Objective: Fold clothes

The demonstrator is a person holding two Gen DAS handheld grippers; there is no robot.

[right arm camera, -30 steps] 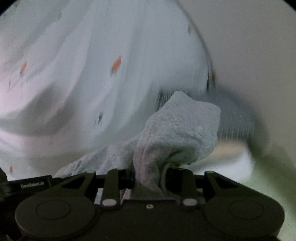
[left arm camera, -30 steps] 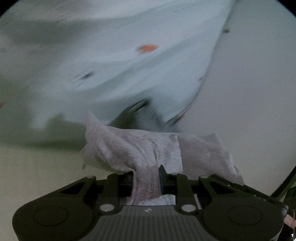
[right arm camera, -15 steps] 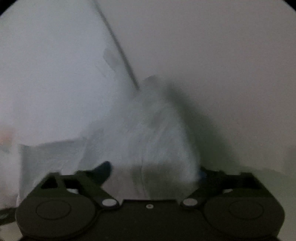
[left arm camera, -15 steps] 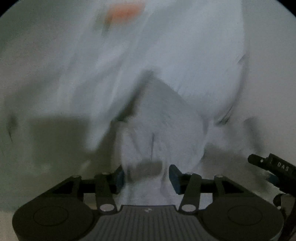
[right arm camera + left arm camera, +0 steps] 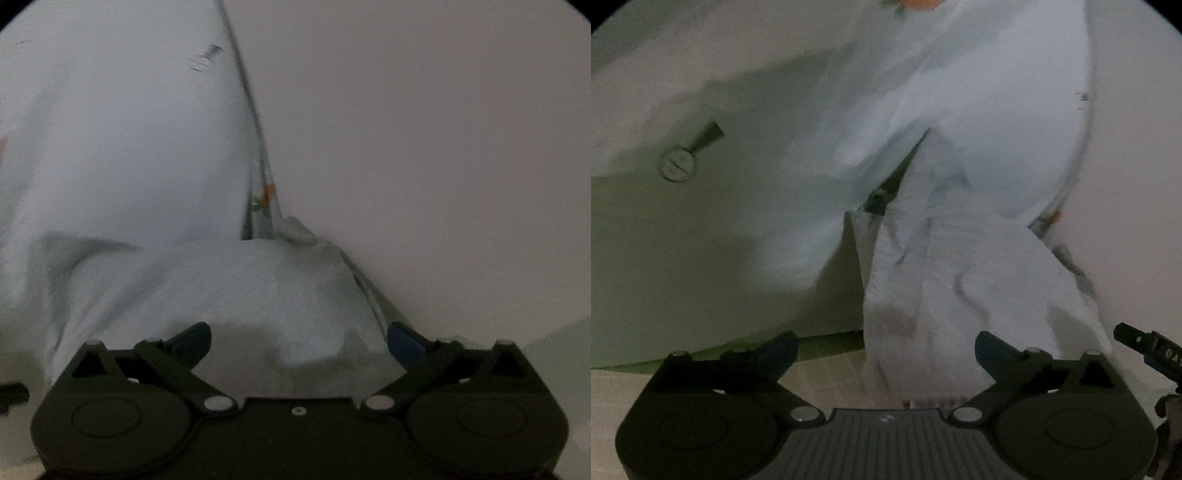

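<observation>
A pale grey knit garment (image 5: 960, 288) lies bunched on a white bedsheet (image 5: 979, 92) with small orange prints. My left gripper (image 5: 886, 347) has its jaws opening wide. The garment's near fold lies between them, clear of the left pad and loose at the right one. In the right wrist view the same garment (image 5: 240, 288) forms a low mound just ahead of my right gripper (image 5: 299, 339). Its jaws are also opening wide, with cloth lying between the blue pads (image 5: 404, 341) and neither pressing on it. The sheet (image 5: 110, 147) rises behind, with an orange flower on its edge.
A plain pale wall (image 5: 424, 147) fills the right side beyond the sheet's edge. A round grey mark (image 5: 677, 166) shows on the sheet at left. Beige tiled floor (image 5: 820, 373) shows below the bed's edge. Part of the other gripper (image 5: 1152, 350) juts in at right.
Both grippers were shut on folds of the grey garment; both have let go and their jaws have spread wide. The garment has dropped onto the sheet, and both hands moved and sank.
</observation>
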